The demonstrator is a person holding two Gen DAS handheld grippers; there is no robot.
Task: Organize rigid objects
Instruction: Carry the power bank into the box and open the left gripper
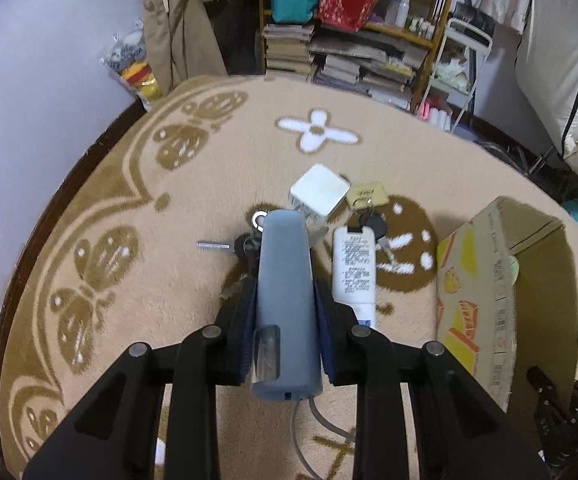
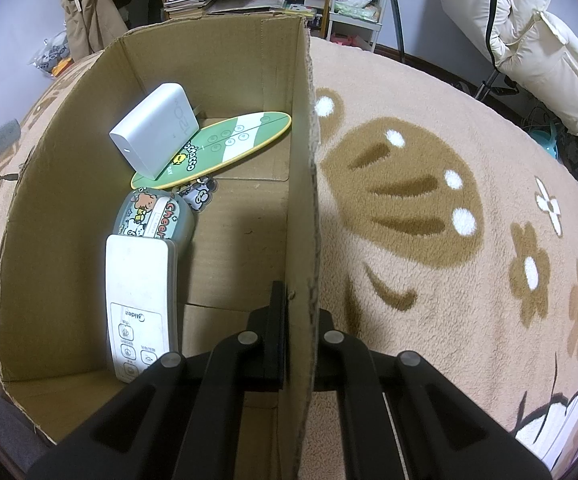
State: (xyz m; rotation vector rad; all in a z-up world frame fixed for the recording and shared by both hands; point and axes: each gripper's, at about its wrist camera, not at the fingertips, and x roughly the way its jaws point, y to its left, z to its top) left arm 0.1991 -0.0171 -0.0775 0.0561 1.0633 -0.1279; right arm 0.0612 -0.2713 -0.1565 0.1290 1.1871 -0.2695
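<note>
So the left gripper (image 1: 287, 312) is squeezing a long grey-blue case (image 1: 287, 292) between its two blue pads, one pad pressing flat on each long side. The case is running straight out along the fingers, its rounded far end poking well past the tips, and a thin grey cord (image 1: 309, 432) is trailing out of the near end. It's hanging over a beige carpet (image 1: 129, 184) with brown butterflies on it.

Lying on the carpet under and beyond the case: a white charger cube (image 1: 319, 194), a white remote (image 1: 355, 268) face down just to the right, and a bunch of keys (image 1: 371, 222) with a tan tag touching the remote's far end. More keys are peeking out from under the left side of the case.

Off to the right, the cardboard box (image 2: 297, 160) is standing open. The right gripper (image 2: 299, 336) is pinching the box's side wall, one finger inside, one outside. Sitting inside the box: a white power adapter (image 2: 155, 134) leaning on a green surfboard-shaped remote (image 2: 225, 144), a cartoon-printed pouch (image 2: 157, 216), and a white Midea remote (image 2: 139, 304) along the left wall.
</note>
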